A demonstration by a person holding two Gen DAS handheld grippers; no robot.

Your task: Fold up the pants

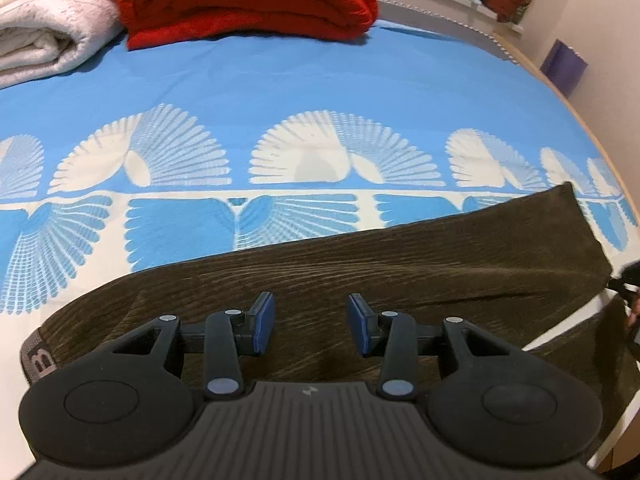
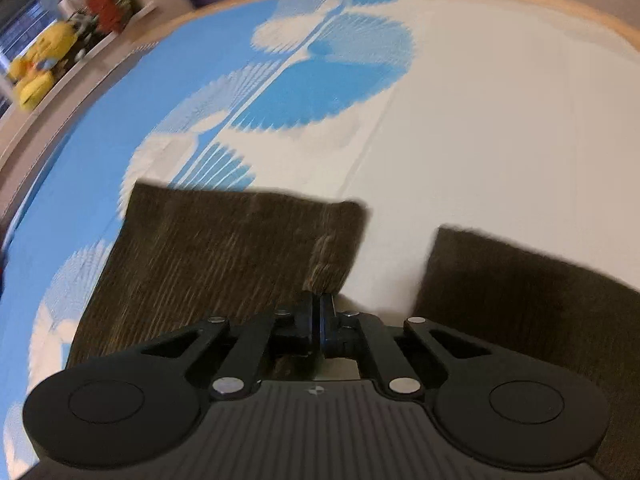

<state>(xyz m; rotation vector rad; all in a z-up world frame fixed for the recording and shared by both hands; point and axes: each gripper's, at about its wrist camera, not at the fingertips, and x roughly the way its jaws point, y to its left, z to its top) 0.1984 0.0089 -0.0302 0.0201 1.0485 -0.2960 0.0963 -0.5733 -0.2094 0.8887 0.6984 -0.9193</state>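
Plainly the pants point(image 1: 360, 280) are a soft, ribbed brown cloth, corduroy by the look of it, lying flat on the blue-and-white bedspread point(image 1: 280, 80) with the two legs parted. In the left wrist view the waistband point(image 1: 38, 356) sits at about 8 o'clock and one leg runs out toward 3 o'clock. Such cloth should be light and limp: it will sag and drape from any pinch, not slide much, and cannot break, so hems and the waistband (the thicker, stitched edges) look like the sound places to take hold.

The left gripper point(image 1: 311, 326) hovers over the seat of the pants with its jaws roughly half apart and nothing between the blue pads point(image 1: 264, 322). The right gripper point(image 2: 319, 320) has its jaws closed together at the inner edge of a leg near the hem point(image 2: 248, 200); the cloth seems pinched there, though blur makes this uncertain.

Hidden: the crotch and lower parts lie under the gripper bodies, the second leg point(image 2: 520, 288) is cut off at 4 o'clock, and the right wrist view is smeared throughout.
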